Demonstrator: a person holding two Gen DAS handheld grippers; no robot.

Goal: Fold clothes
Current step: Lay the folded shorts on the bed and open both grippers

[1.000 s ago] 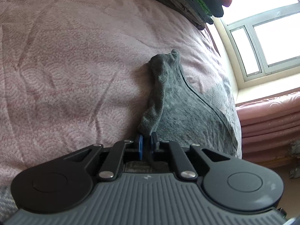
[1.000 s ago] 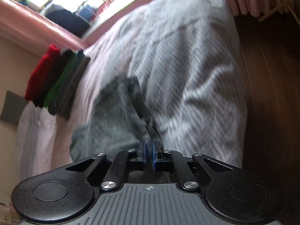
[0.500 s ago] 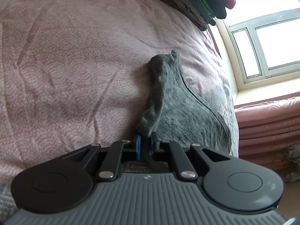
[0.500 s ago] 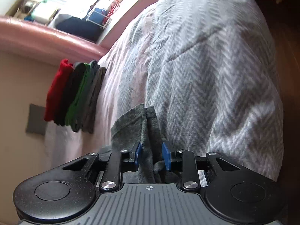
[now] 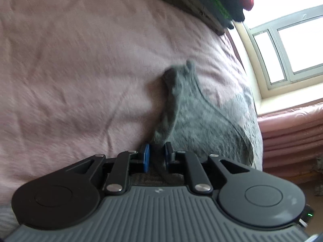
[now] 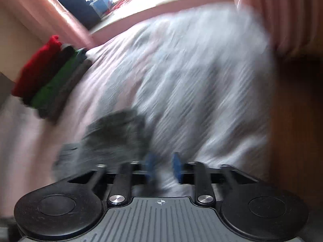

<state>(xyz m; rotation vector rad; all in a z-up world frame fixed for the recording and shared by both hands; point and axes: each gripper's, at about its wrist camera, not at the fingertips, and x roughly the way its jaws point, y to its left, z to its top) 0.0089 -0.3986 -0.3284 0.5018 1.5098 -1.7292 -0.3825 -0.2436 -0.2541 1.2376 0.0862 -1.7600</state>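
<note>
Both views were smeared with blur. The grey garment lay on the pink bedspread, its near edge running between the left gripper's parted pads. The right gripper stood agape, empty.

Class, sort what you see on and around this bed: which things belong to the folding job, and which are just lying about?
Part of the job:
grey garment
left gripper
right gripper
stack of folded clothes

Just lying about:
window
clutter on the sill
</note>
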